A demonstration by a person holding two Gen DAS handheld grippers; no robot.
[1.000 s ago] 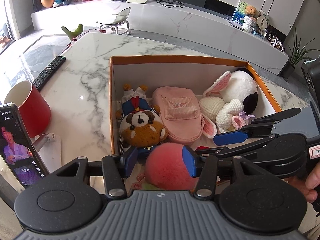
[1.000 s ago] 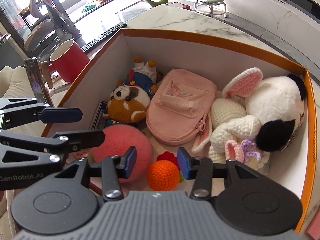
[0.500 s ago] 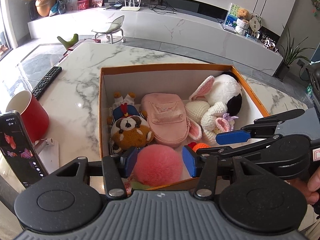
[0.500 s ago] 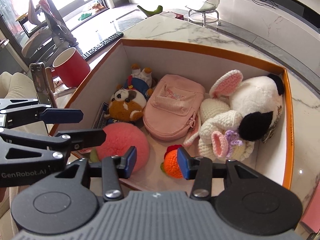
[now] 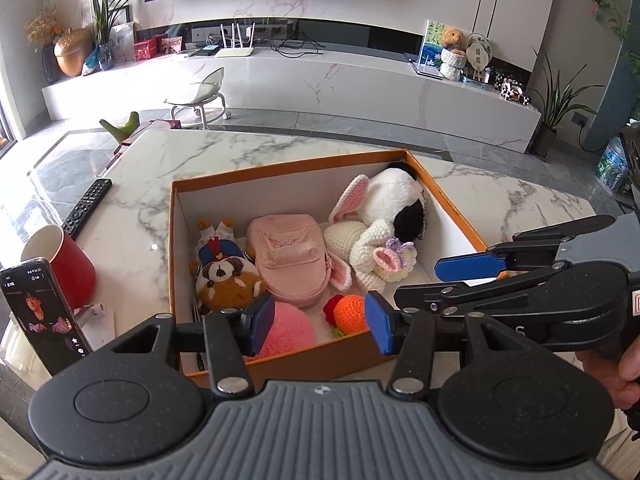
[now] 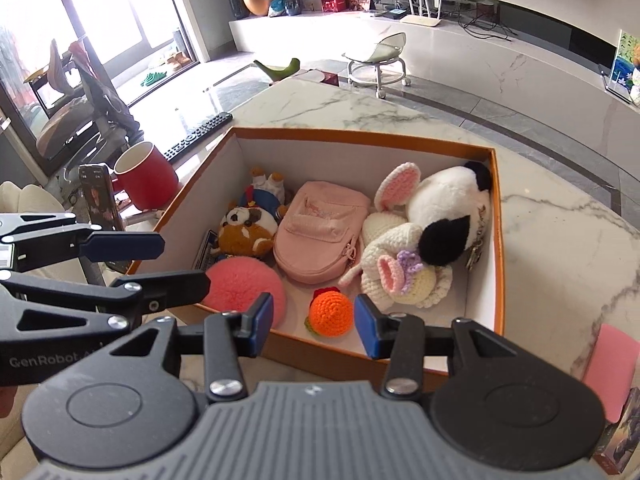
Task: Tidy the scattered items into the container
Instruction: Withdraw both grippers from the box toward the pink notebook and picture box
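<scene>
An orange-rimmed box (image 5: 444, 200) (image 6: 360, 142) on the marble table holds a pink fluffy ball (image 5: 288, 330) (image 6: 244, 286), an orange crochet fruit (image 5: 350, 312) (image 6: 332, 314), a pink pouch (image 5: 290, 256) (image 6: 320, 228), a raccoon plush (image 5: 226, 280) (image 6: 248, 228), a crochet bunny (image 5: 380, 256) (image 6: 400, 276) and a black-and-white plush (image 5: 396, 200) (image 6: 448, 200). My left gripper (image 5: 320, 324) is open and empty, above the box's near edge. My right gripper (image 6: 314, 324) is open and empty, also above the near edge, to the right of the left one.
A red cup (image 5: 60, 264) (image 6: 146, 180), a phone on a stand (image 5: 40, 312) (image 6: 98, 200) and a black remote (image 5: 86, 208) (image 6: 198, 136) lie left of the box. A pink flat item (image 6: 612, 368) lies at the right on the table.
Both grippers have pulled back and up from inside the box. The pink ball, earlier between the left fingers, now rests in the box. Both jaws stand wider.
</scene>
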